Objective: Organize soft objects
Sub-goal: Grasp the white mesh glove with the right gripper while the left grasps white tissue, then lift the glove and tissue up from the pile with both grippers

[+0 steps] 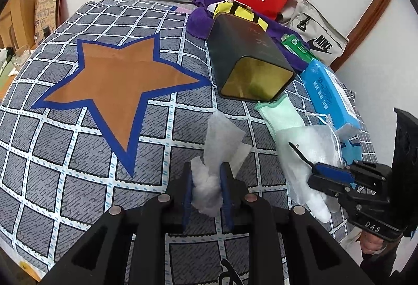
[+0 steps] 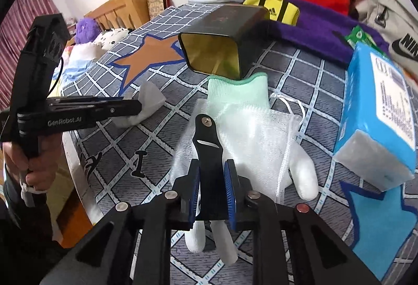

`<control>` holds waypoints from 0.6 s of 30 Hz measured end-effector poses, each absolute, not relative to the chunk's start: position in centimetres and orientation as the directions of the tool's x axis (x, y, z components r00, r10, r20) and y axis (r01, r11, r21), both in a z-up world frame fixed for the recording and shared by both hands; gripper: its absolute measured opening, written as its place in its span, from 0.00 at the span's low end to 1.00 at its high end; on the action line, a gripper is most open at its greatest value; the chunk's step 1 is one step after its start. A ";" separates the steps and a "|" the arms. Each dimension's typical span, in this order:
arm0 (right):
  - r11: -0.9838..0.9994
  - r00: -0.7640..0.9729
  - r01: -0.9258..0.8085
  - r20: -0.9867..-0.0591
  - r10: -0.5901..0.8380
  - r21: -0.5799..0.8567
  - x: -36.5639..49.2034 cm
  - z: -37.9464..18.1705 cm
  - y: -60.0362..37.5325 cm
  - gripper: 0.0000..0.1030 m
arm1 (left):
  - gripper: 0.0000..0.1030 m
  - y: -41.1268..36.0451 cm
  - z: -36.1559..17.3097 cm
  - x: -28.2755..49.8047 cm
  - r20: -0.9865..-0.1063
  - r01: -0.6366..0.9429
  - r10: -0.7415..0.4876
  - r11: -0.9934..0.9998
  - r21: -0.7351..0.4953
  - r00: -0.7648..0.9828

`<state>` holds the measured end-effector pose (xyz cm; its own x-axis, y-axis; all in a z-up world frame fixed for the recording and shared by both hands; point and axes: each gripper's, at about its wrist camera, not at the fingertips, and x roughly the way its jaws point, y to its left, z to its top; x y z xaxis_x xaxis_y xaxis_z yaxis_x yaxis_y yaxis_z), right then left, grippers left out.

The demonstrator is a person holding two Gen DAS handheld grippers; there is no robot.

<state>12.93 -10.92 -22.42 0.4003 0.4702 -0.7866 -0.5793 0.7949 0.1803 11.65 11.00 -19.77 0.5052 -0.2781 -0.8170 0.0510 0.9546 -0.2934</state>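
Crumpled white tissue point(image 1: 209, 180) sits pinched in the left tongs point(image 1: 207, 193), pitched down over the bed point(image 1: 65, 167); a loose corner could slip free. Ahead-right lies the open tin point(image 1: 250, 62). Right view: right tongs point(image 2: 213, 191) clamp a black tag point(image 2: 207, 143) above the mesh pouch point(image 2: 250, 143) and white glove point(image 2: 300, 175), angled downward; a tug may drag both

Tin point(image 1: 250, 60) on its side mid-table, far of glove point(image 2: 250, 112); mesh bag point(image 2: 261, 143) on glove; tissue pack point(image 2: 378, 112) right; wipe point(image 1: 222, 138) left.

Glossy metal tin point(image 1: 245, 55), cloth glove point(image 2: 250, 112)
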 end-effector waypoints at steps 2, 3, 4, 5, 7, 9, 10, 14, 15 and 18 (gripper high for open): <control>0.792 0.400 -0.580 -0.781 0.480 0.189 13.1 -22.3 -10.9 0.18 | 0.20 10.9 -19.8 11.6 -0.819 0.052 -0.275 0.956 -0.289 0.504; 0.790 0.398 -0.583 -0.781 0.481 0.190 13.2 -22.3 -10.8 0.18 | 0.21 10.8 -19.7 11.6 -0.820 0.056 -0.273 0.957 -0.285 0.504; 0.788 0.387 -0.584 -0.787 0.481 0.195 13.4 -22.4 -10.6 0.19 | 0.22 10.7 -19.7 11.6 -0.820 0.060 -0.273 0.957 -0.282 0.503; 0.786 0.373 -0.584 -0.793 0.482 0.203 13.6 -22.6 -10.5 0.22 | 0.22 10.7 -19.7 11.5 -0.820 0.063 -0.273 0.958 -0.280 0.503; 0.787 0.366 -0.577 -0.792 0.489 0.219 14.0 -22.8 -10.4 0.23 | 0.23 10.6 -19.7 11.5 -0.821 0.067 -0.272 0.959 -0.277 0.501; 0.790 0.363 -0.571 -0.795 0.487 0.223 14.2 -22.9 -10.2 0.23 | 0.25 10.6 -19.7 11.5 -0.819 0.070 -0.282 0.956 -0.286 0.500; 0.791 0.361 -0.571 -0.797 0.484 0.221 14.2 -22.9 -10.1 0.23 | 0.27 10.6 -19.8 11.6 -0.818 0.073 -0.289 0.954 -0.292 0.498; 0.793 0.375 -0.579 -0.801 0.467 0.191 14.2 -22.9 -9.4 0.22 | 0.39 10.3 -19.7 11.7 -0.809 0.103 -0.318 0.945 -0.309 0.494; 0.792 0.382 -0.583 -0.800 0.463 0.180 14.1 -22.8 -9.3 0.22 | 0.43 10.1 -19.7 11.7 -0.808 0.114 -0.322 0.945 -0.307 0.492; 0.795 0.399 -0.577 -0.784 0.476 0.188 13.8 -21.9 -9.6 0.21 | 0.45 9.6 -19.7 11.9 -0.810 0.133 -0.314 0.949 -0.287 0.495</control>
<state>13.77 -9.57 -21.93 0.3990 0.4757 -0.7839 -0.5771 0.7946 0.1884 11.91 9.61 -19.66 0.4953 -0.3143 -0.8099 0.1334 0.9487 -0.2866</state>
